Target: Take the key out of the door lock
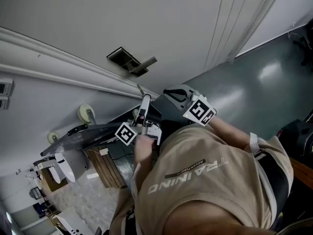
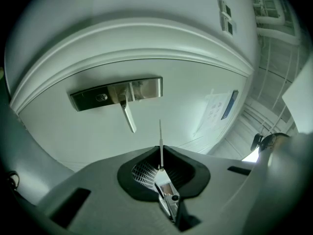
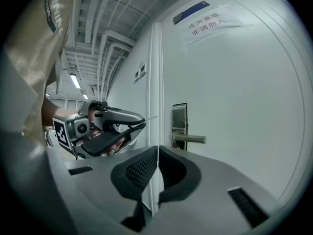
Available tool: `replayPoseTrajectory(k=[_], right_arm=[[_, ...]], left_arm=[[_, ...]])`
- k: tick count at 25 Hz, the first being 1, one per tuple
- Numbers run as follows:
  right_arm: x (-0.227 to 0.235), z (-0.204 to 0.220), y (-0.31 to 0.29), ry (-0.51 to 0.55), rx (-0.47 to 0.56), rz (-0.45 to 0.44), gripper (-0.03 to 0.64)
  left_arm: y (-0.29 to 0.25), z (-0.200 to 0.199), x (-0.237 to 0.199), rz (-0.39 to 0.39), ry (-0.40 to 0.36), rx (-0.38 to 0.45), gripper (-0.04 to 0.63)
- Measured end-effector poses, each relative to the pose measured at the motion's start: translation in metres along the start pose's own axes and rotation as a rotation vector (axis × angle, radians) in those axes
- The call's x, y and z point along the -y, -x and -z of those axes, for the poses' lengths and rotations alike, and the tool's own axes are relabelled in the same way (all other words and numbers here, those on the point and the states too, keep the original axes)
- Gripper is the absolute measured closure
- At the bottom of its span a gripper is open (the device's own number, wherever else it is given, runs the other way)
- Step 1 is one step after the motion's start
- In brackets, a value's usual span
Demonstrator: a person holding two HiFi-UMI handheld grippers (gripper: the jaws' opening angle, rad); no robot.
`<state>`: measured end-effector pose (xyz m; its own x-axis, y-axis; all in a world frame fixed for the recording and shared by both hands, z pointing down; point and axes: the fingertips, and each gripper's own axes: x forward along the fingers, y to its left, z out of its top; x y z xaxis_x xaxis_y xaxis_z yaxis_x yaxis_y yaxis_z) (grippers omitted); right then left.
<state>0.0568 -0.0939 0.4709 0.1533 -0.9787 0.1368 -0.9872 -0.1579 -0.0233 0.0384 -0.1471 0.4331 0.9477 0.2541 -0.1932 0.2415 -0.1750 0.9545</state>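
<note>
The door's steel lock plate [image 2: 117, 93] with its lever handle [image 2: 128, 116] is a short way ahead of my left gripper [image 2: 161, 153]. That gripper is shut on the key [image 2: 160, 138], whose thin blade sticks out past the pads, clear of the door. In the head view the left gripper [image 1: 145, 102] holds the key [image 1: 140, 89] below the lock plate [image 1: 128, 61]. My right gripper [image 1: 172, 93] is just right of it and back from the door. In the right gripper view its jaws [image 3: 157, 168] meet with nothing between them, and the left gripper [image 3: 105, 126] and handle [image 3: 188, 138] show ahead.
The white door [image 1: 161, 23] has a paper notice [image 3: 208, 23] higher up. A raised door frame [image 1: 58, 58] runs along the left, with wall switches [image 2: 225, 14] beyond it. Grey floor [image 1: 254, 82] lies to the right. Furniture and clutter [image 1: 63, 170] stand at the lower left.
</note>
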Motion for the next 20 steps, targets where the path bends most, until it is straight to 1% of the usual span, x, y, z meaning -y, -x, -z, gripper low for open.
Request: replayPoseTrajectory(k=[2,4,6,10,13,16,20], right_arm=[[0.001,-0.001,0.006,0.006,0.005,-0.012,0.601],[0.003,0.0,0.01,0.016,0.001,-0.012,0.601],[0.007,0.002,0.017,0.013,-0.005,0.002,0.601],[0.022,0.006,0.026,-0.033,-0.006,0.046,0.601],[0.027,0.005,0.026,-0.044,0.008,0.053,0.601],[0.029,-0.002,0.024,-0.039,0.035,0.08,0.601],[0.025,-0.007,0.023,-0.035,0.039,0.1,0.601]], left_arm=[[-0.001,0.004,0.001,0.002,-0.006,0.005,0.572],[0.001,0.003,-0.001,0.0,0.004,0.023,0.572],[0.002,0.004,-0.006,-0.009,0.02,0.036,0.572],[-0.005,0.01,-0.004,-0.01,0.021,0.024,0.572],[-0.007,0.014,0.003,0.003,-0.002,0.015,0.572],[0.001,0.01,0.004,-0.002,-0.007,0.036,0.572],[0.013,0.006,0.005,-0.001,0.0,0.062,0.572]])
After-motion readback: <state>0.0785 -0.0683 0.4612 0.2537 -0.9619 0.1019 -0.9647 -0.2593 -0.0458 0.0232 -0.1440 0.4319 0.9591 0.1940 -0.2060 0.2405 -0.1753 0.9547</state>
